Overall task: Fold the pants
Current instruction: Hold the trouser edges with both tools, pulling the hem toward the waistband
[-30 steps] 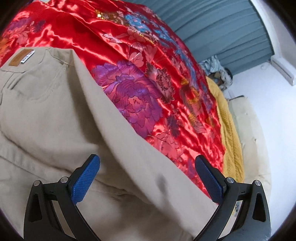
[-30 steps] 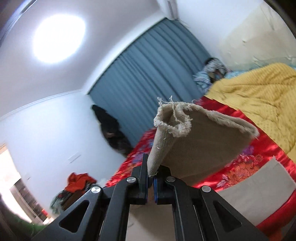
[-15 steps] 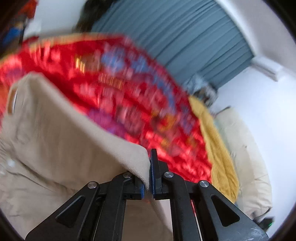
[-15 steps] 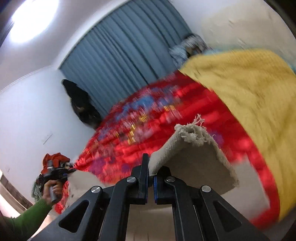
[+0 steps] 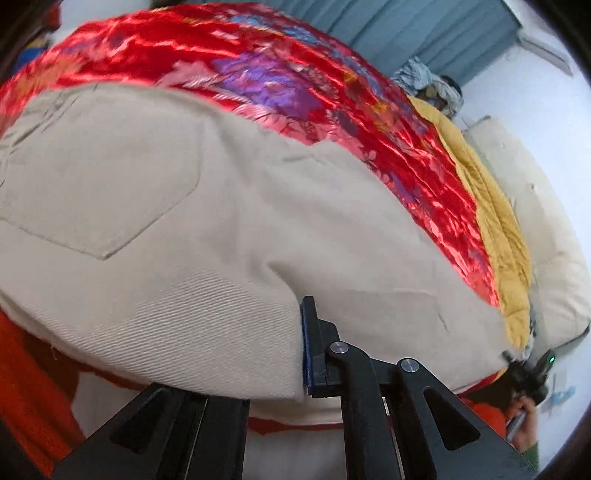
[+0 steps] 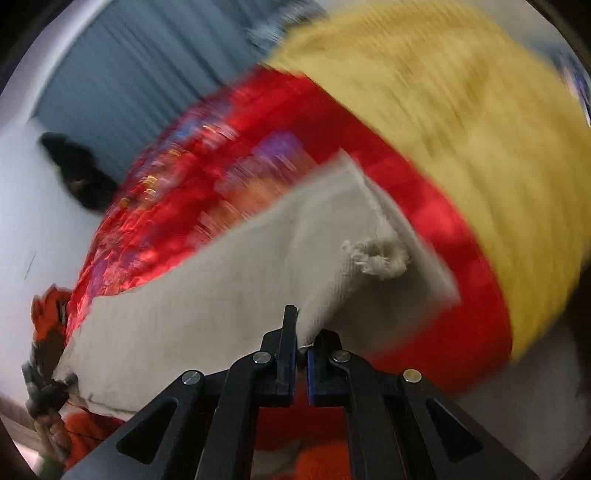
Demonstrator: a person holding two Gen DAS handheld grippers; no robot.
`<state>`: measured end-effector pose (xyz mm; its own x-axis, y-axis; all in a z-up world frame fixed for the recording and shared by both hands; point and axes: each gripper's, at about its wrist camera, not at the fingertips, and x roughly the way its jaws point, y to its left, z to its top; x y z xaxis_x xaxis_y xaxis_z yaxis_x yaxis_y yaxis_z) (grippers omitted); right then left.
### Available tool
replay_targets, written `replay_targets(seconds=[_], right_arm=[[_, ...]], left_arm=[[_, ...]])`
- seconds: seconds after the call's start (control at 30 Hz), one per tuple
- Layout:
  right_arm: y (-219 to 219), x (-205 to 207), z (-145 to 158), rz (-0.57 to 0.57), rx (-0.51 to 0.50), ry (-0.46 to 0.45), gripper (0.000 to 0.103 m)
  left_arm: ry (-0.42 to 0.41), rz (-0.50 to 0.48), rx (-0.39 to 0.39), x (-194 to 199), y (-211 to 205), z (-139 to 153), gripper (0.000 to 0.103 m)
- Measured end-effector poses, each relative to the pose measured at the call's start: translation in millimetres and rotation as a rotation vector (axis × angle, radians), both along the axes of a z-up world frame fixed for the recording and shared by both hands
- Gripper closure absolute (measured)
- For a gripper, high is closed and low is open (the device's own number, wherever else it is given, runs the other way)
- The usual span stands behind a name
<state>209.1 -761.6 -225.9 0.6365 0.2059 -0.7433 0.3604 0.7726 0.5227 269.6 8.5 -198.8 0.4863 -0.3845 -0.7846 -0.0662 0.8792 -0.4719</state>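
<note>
Beige pants (image 5: 155,192) lie across a red floral bedspread (image 5: 303,85), back pocket facing up. My left gripper (image 5: 301,354) is shut on a fold of the pants at their near edge; the cloth drapes over and hides its left finger. My right gripper (image 6: 301,347) is shut on the frayed hem end of a pant leg (image 6: 229,273), which stretches left along the bed edge. The right wrist view is motion-blurred.
A yellow blanket (image 5: 495,229) lies along the bed's right side, with a cream padded headboard (image 5: 546,236) beyond it. Blue curtains (image 5: 399,26) hang at the back. The other gripper and hand show at the bed's edge (image 5: 524,376).
My left gripper closed on the pants' edge and pulled it toward the near bed edge. My right gripper swung down with the hem, from held high to low over the bed.
</note>
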Motion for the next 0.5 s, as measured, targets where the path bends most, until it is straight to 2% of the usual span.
replay_targets(seconds=[0.07,0.2,0.27,0.4,0.5], right_arm=[[-7.4,1.7,2.6,-0.013,0.002,-0.022,0.098],[2.6,7.8,-7.3,0.006,-0.046,0.094,0.098],[4.2,13.2,-5.9,0.014,-0.068,0.109,0.098],[15.9,12.5,14.0,0.057,-0.185,0.112,0.098],[13.8,10.6,10.9,0.055,-0.209,0.14,0.098]], left_arm=[[-0.005,0.003,0.0,2.5,0.2,2.1,0.097],[0.012,-0.014,0.062,-1.7,-7.2,-4.3,0.097],[0.012,-0.029,0.082,-8.1,-7.9,-6.2,0.097],[0.014,-0.036,0.092,-12.7,-5.6,-8.6,0.097],[0.015,-0.044,0.109,-13.3,-8.0,-11.2,0.097]])
